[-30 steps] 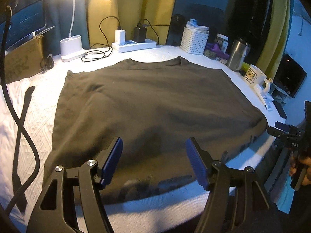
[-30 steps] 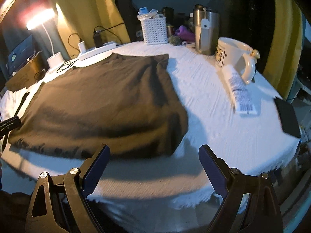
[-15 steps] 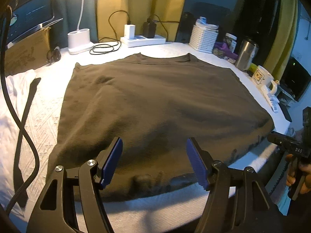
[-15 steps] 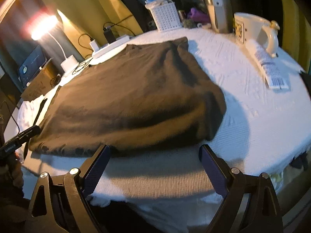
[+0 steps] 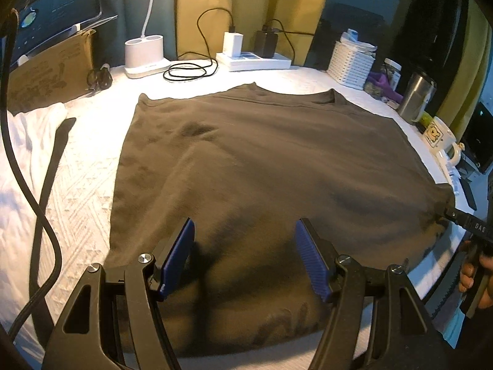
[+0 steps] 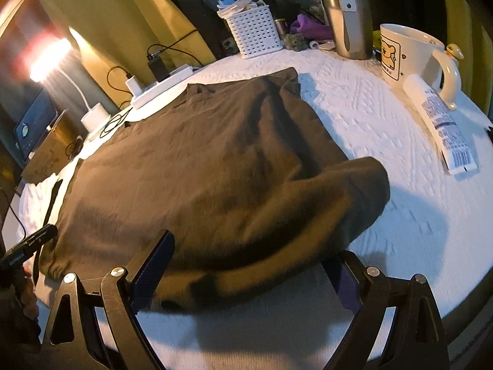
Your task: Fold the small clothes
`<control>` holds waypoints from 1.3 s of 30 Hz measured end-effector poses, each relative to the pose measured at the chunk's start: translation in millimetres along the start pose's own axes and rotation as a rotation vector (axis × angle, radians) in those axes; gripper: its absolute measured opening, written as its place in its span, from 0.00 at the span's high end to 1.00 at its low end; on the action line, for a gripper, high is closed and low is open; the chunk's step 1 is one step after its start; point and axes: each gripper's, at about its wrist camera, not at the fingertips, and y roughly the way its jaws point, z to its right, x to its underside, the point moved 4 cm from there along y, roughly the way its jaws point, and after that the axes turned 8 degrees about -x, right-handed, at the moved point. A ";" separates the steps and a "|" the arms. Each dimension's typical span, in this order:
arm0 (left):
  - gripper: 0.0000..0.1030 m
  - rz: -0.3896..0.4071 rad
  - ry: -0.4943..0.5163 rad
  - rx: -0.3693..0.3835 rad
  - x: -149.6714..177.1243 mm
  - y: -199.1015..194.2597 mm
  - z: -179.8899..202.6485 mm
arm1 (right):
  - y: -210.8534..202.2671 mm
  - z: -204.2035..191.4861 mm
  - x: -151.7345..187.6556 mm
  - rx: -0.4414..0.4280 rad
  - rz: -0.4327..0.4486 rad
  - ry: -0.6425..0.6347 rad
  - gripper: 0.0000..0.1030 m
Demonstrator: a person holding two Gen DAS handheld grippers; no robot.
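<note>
A dark olive T-shirt (image 5: 262, 166) lies spread flat on the white textured tablecloth (image 5: 86, 185), collar toward the far side. My left gripper (image 5: 245, 256) is open, jaws wide, low over the shirt's near hem. My right gripper (image 6: 249, 265) is open at the shirt's near right corner (image 6: 354, 191), which bulges up between and above its fingers. The right gripper's tip shows at the left wrist view's right edge (image 5: 462, 219), touching that corner.
At the back stand a lamp base (image 5: 144, 55), a power strip with chargers (image 5: 252, 58), a white basket (image 6: 254, 30) and a steel tumbler (image 6: 348, 12). A mug (image 6: 406, 52) and a white tube (image 6: 440, 123) lie right. A black cable (image 5: 40, 215) hangs left.
Both grippers have moved forward and lower onto the shirt's near edge. The right corner of the shirt now bulges up at the right gripper.
</note>
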 end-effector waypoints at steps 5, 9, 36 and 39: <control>0.34 0.005 -0.009 -0.020 -5.4 6.6 -8.4 | 10.6 -4.4 -9.0 -0.001 0.003 -0.003 0.09; 0.34 -0.007 -0.014 -0.027 -8.4 14.5 -14.0 | 20.3 -9.6 -16.9 0.001 -0.013 -0.023 0.09; 0.34 -0.048 -0.047 -0.063 -40.3 49.6 -41.8 | 62.9 -5.3 -64.0 -0.105 0.044 0.062 0.71; 0.34 -0.046 -0.050 -0.063 -43.0 49.8 -45.1 | 62.4 -1.9 -65.3 -0.117 0.036 0.074 0.77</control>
